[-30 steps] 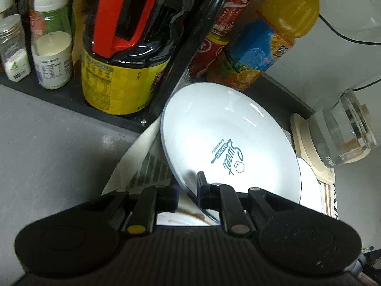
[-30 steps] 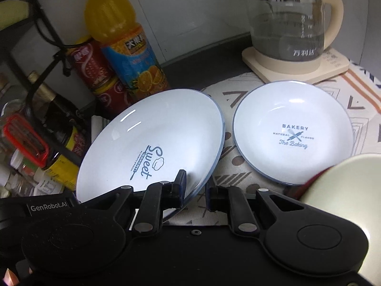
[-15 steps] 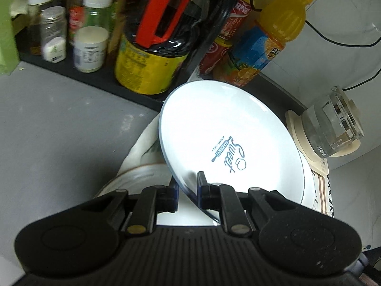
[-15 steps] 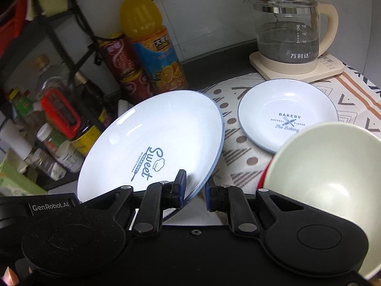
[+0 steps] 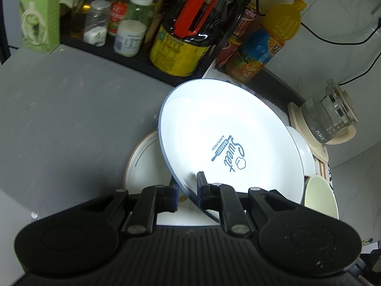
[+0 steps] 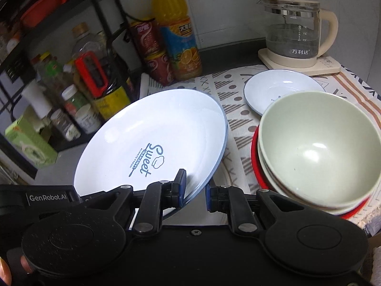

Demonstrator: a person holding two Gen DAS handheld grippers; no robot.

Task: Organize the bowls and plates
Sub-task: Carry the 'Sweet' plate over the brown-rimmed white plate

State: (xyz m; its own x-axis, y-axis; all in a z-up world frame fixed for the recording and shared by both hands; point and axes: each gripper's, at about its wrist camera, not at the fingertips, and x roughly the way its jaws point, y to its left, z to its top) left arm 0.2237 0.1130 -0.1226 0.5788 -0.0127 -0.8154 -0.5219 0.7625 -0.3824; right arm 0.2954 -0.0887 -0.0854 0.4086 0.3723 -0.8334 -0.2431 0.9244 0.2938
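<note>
So both grippers are clamping the same big white "Sweet" plate by its rim, the left gripper and the right gripper pinching opposite near edges. It's hanging in the air, tilted, face up, far rim pointing toward the orange juice bottle and the spice rack. Under it in the left view another pale plate is sitting on the grey counter, which is wide open to the left. On the right it's tighter: stacked bowls are sitting just beside the plate's edge, a small plate behind them near the glass kettle. Both grippers are angling steeply down
</note>
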